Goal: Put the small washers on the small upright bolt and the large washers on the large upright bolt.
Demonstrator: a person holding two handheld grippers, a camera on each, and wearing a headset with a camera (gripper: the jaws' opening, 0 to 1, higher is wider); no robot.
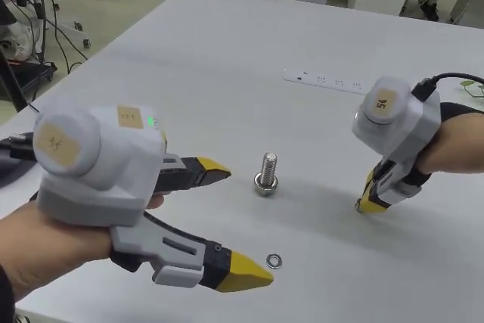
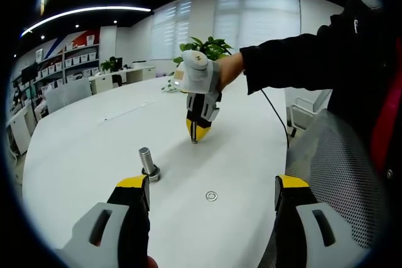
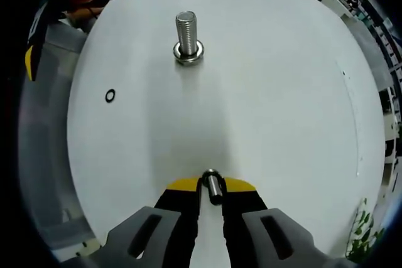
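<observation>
Jaws of the right gripper (image 3: pixel 212 183) clamp what looks like the small bolt (image 3: pixel 213 189), at the right of the head view. The left gripper (image 2: pixel 212 185), lower left, stands wide open. Letting go carelessly could topple that bolt. Centre-frame, the large bolt (image 1: pixel 267 166) carries one washer (image 1: pixel 265 184). A small washer (image 1: pixel 274 261) lies loose on the surface (image 1: pixel 227 58).

A white table (image 1: pixel 227 58) carries a big steel bolt (image 1: pixel 267 168) standing upright near its middle, with a washer ring (image 1: pixel 265 184) around its base. A loose small washer (image 1: pixel 274 261) lies flat at 6 o'clock from that bolt, well apart. A white power strip (image 1: pixel 325 81) lies at 1 o'clock. At 4 o'clock a small bolt (image 3: pixel 213 186) meets the tabletop, pinched in the right gripper (image 1: pixel 364 203).
</observation>
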